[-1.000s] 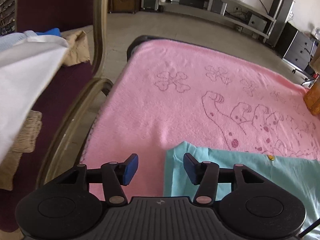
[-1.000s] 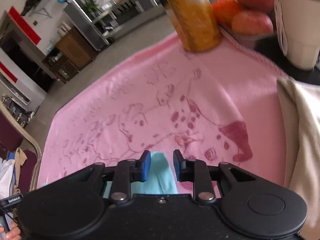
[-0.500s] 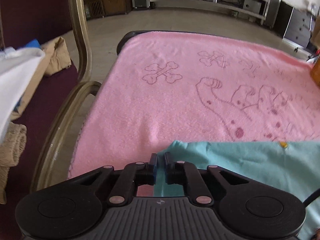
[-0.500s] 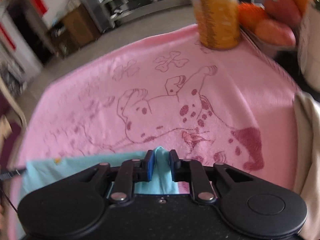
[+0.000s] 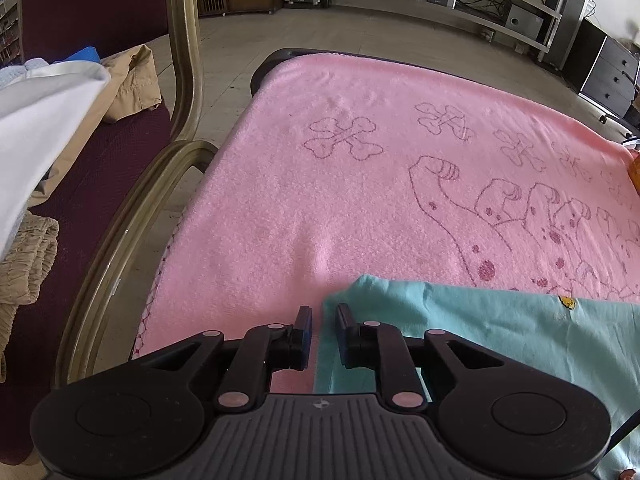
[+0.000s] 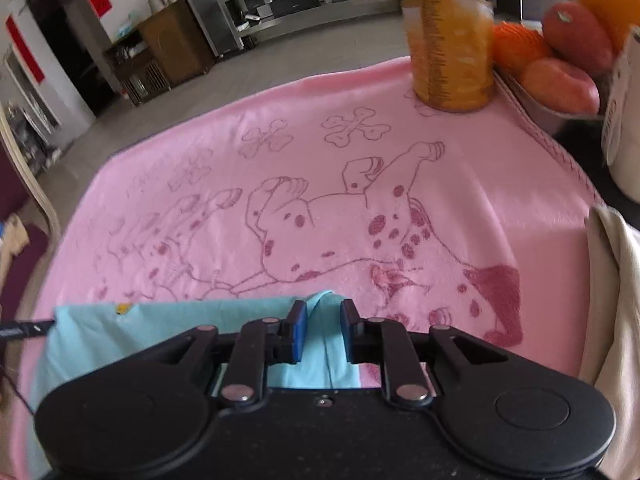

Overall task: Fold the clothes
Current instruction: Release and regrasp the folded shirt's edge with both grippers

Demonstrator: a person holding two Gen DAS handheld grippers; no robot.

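Observation:
A light teal garment (image 5: 480, 328) lies flat along the near edge of a pink dog-print blanket (image 5: 360, 184) that covers the table. My left gripper (image 5: 323, 326) is open a little, with the garment's left corner lying between and under its jaws. In the right wrist view the teal garment (image 6: 160, 332) stretches to the left, and its right corner pokes up between the jaws of my right gripper (image 6: 323, 320), which is open a little and not pinching it.
A dark red chair (image 5: 100, 168) with a curved wooden frame stands left of the table, holding white (image 5: 36, 120) and tan clothes (image 5: 132, 76). An orange bottle (image 6: 448, 40), a bowl of fruit (image 6: 560, 64) and a cream cloth (image 6: 616, 300) sit at the table's right.
Both grippers were shut on the garment's corners half a second ago. Both have opened slightly and let the corners go. The garment now lies on the blanket.

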